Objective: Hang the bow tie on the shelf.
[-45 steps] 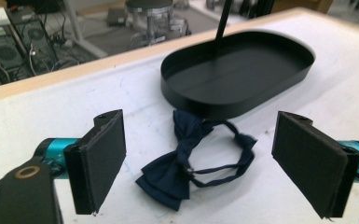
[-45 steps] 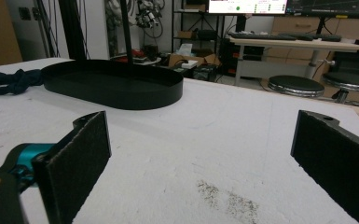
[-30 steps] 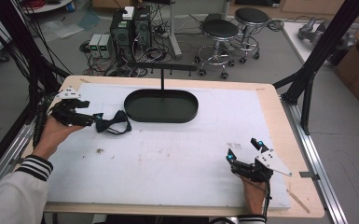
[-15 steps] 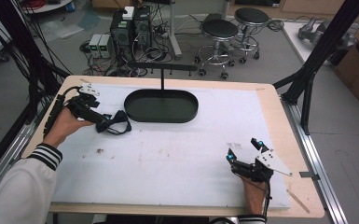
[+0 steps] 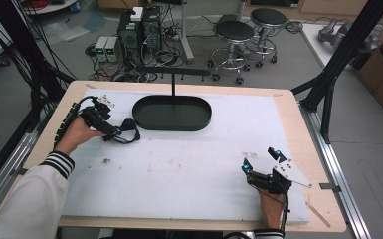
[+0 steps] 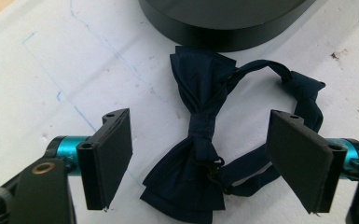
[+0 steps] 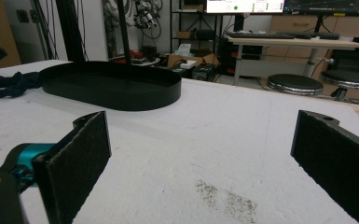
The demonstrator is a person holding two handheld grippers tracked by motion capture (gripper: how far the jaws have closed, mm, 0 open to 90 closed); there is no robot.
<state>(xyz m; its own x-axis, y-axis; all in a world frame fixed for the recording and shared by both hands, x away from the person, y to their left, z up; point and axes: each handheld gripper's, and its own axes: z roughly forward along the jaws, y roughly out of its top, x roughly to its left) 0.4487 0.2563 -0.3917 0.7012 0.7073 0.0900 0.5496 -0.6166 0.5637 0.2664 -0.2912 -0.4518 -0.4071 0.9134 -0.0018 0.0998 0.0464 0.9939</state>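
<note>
Left gripper (image 6: pixel 200 163) now tilted down over bow tie (image 6: pixel 200 154), fingers (image 6: pixel 114 154) spread astride its knot, ready to pinch; tray (image 5: pixel 172 113) at 2 o'clock; right gripper (image 5: pixel 260 160) released, idle

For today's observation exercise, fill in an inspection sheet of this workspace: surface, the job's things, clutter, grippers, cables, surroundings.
Surface: white mat on a wooden table, with small brown specks.
Job's things: dark blue bow tie lying flat with its strap looped, just beside the black oval tray with an upright post.
Clutter: nothing seen.
Grippers: left gripper open, jaws either side of the bow tie; right gripper open, apart over bare mat.
Cables: a cable trails from each gripper.
Surroundings: stools, computer boxes and tangled wires on the floor; cardboard box at right.
</note>
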